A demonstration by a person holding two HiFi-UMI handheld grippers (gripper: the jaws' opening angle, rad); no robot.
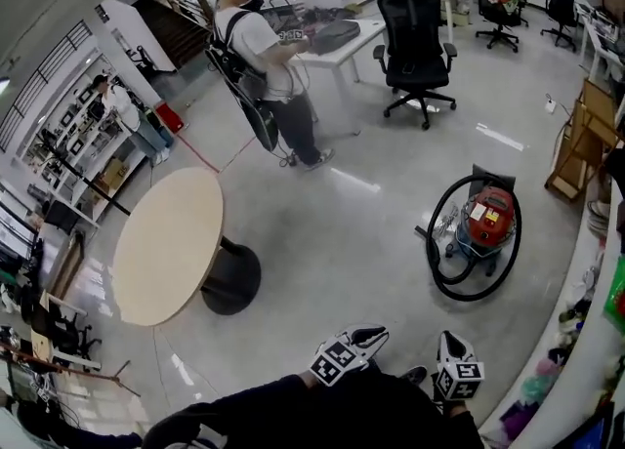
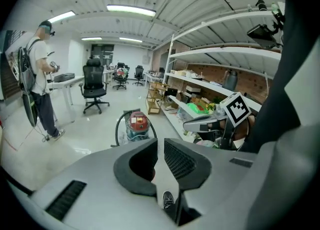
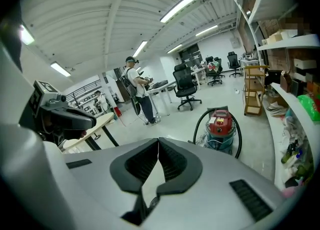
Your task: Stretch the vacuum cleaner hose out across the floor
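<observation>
Down at the bottom of the head view, your left gripper (image 1: 366, 340) and right gripper (image 1: 451, 347) are both pinched shut on nothing. The hose (image 1: 476, 296) sits looped round the red vacuum (image 1: 489, 218) up at mid-right, well apart, nearer your right one.

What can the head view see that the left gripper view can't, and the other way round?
Only the head view shows the round table. Only the left gripper view shows the upper shelves and, close up, the left tool with its jaws shut. Both show the red vacuum with its hose looped round it, the black chair and a person wearing a backpack.
</observation>
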